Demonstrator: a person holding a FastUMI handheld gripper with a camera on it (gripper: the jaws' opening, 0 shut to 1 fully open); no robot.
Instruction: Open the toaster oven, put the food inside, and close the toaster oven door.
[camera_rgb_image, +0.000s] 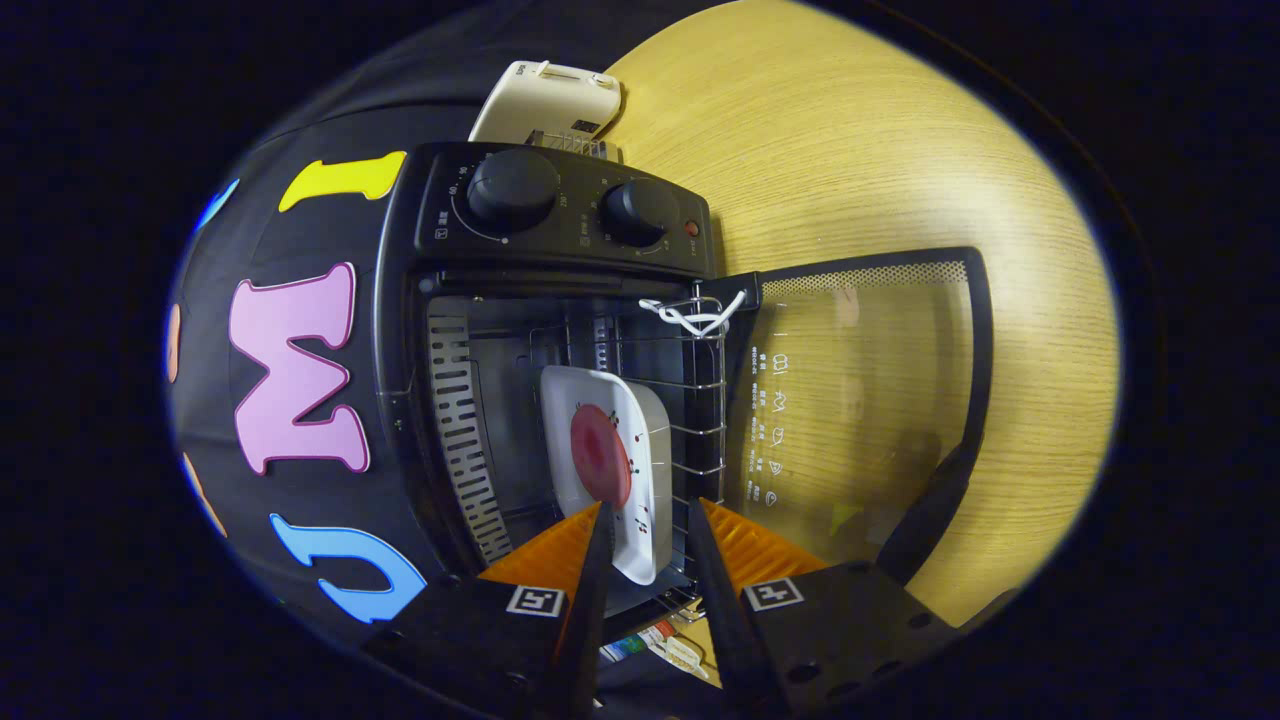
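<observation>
The black toaster oven (560, 215) stands with its glass door (860, 400) swung fully open onto the table. Inside, a white square plate (645, 450) carrying a round red piece of food (600, 455) rests on the wire rack (700, 420). My gripper (650, 510) reaches into the oven mouth, its two orange fingers astride the plate's near edge. The left fingertip (600, 525) lies against the plate's top side. A thin gap with rack wire behind it shows between the plate's underside and the right fingertip (700, 520). The fingers stand slightly apart.
A white cord (695, 315) is tied to the rack's front by the door hinge. A cream-coloured appliance (550, 100) stands behind the oven. The wooden table (850, 150) spreads beyond the open door. Small packets (660, 640) lie below the oven's front.
</observation>
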